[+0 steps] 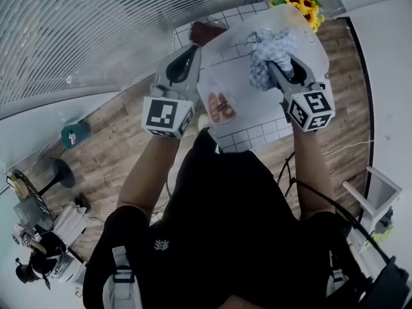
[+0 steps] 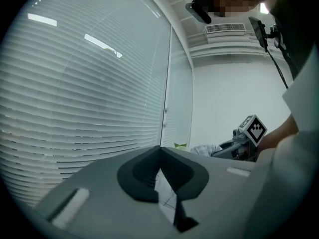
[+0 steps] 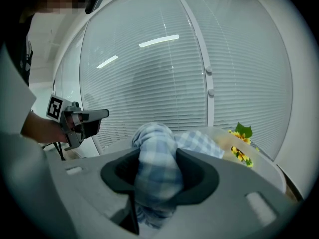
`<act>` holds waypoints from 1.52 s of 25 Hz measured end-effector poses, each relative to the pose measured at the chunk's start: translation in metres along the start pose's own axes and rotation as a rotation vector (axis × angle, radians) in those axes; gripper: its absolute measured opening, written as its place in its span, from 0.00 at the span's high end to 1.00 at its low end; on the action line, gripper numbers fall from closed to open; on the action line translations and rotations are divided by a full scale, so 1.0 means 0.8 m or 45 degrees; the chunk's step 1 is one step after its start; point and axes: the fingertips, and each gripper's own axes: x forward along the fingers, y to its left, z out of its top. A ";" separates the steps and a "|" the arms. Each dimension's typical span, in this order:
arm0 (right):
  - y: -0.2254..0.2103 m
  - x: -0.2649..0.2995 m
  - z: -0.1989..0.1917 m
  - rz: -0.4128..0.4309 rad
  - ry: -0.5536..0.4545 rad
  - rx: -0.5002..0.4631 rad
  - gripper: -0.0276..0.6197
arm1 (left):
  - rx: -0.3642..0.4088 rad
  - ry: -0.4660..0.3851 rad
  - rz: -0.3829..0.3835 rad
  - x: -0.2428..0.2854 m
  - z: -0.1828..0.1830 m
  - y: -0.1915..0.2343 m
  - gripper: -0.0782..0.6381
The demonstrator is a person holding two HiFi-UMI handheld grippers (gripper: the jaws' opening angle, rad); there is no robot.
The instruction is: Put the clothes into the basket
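My right gripper (image 1: 278,64) is shut on a bunched blue-and-white checked garment (image 1: 269,51), held up in the air at the right. In the right gripper view the checked cloth (image 3: 157,166) fills the space between the jaws and spills over them. My left gripper (image 1: 192,49) is raised at the left, level with the right one and apart from the cloth. Its jaws meet at the tips (image 2: 160,151) with nothing between them. I see no basket that I can tell for certain.
Far below the grippers lies a pale see-through surface (image 1: 244,92), with sunflowers (image 1: 302,5) at its far right and a dark brown object (image 1: 206,31) at its far left. White blinds (image 1: 96,24) cover the window on the left. Wooden floor (image 1: 116,147) lies around it.
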 end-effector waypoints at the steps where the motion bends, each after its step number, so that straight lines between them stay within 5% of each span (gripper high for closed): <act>1: -0.001 0.002 -0.002 0.002 0.005 0.001 0.67 | 0.005 0.005 0.000 0.000 -0.004 0.000 0.88; 11: 0.001 0.020 -0.005 0.008 0.033 -0.026 0.67 | 0.054 0.054 0.000 -0.010 -0.030 0.000 0.88; 38: -0.007 0.019 -0.013 -0.029 0.140 -0.016 0.64 | 0.055 0.017 0.007 -0.011 -0.013 0.000 0.88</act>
